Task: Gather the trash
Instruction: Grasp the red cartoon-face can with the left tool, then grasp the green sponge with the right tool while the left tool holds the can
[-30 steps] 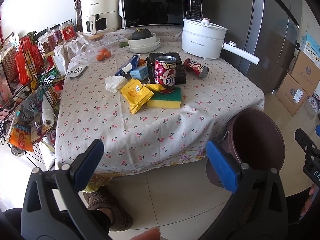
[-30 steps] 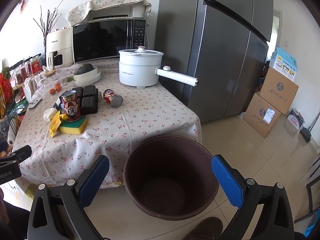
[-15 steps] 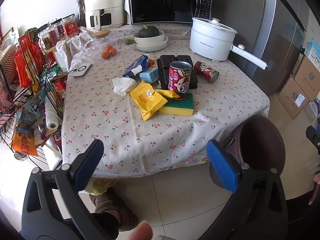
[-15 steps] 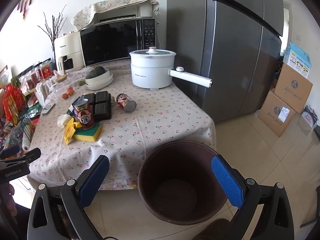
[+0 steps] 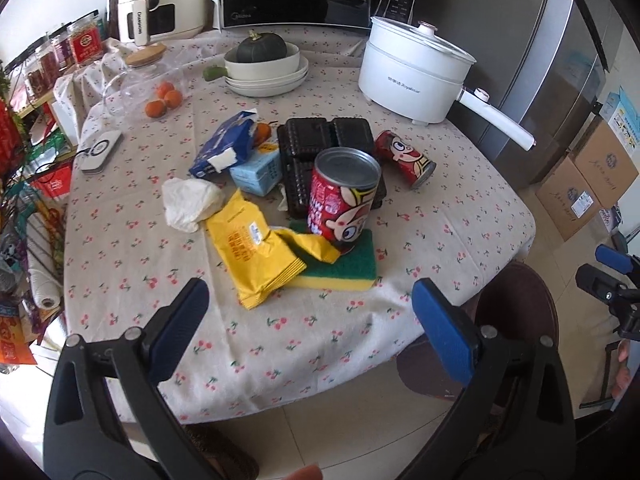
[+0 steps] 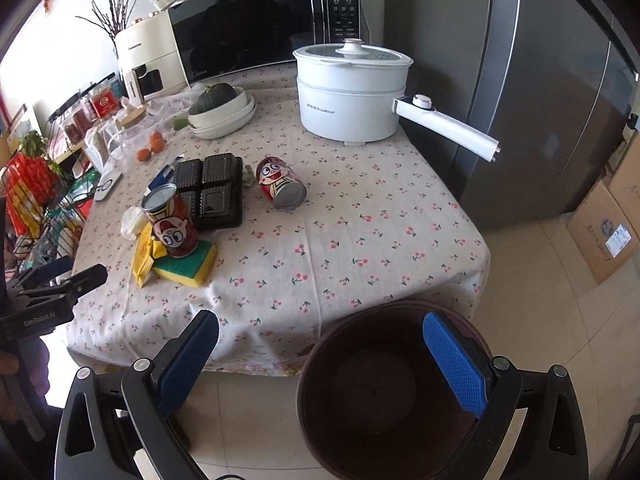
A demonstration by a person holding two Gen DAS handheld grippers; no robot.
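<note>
Trash beside white pot [image 5: 412, 76] labelled Royalstar.

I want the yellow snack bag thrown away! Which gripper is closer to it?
Left. The left gripper hangs open just before the yellow snack bag; the right gripper is off by the brown bin.

Left black plastic two-finger gripper [image 5: 308, 308]: blue textured pads [image 5: 442, 334] and silver screws on the finger arms. Right black plastic two-finger gripper [image 6: 320, 356]: identical build. White "GenRobot.AI" lettering marks the left unit's side.
</note>
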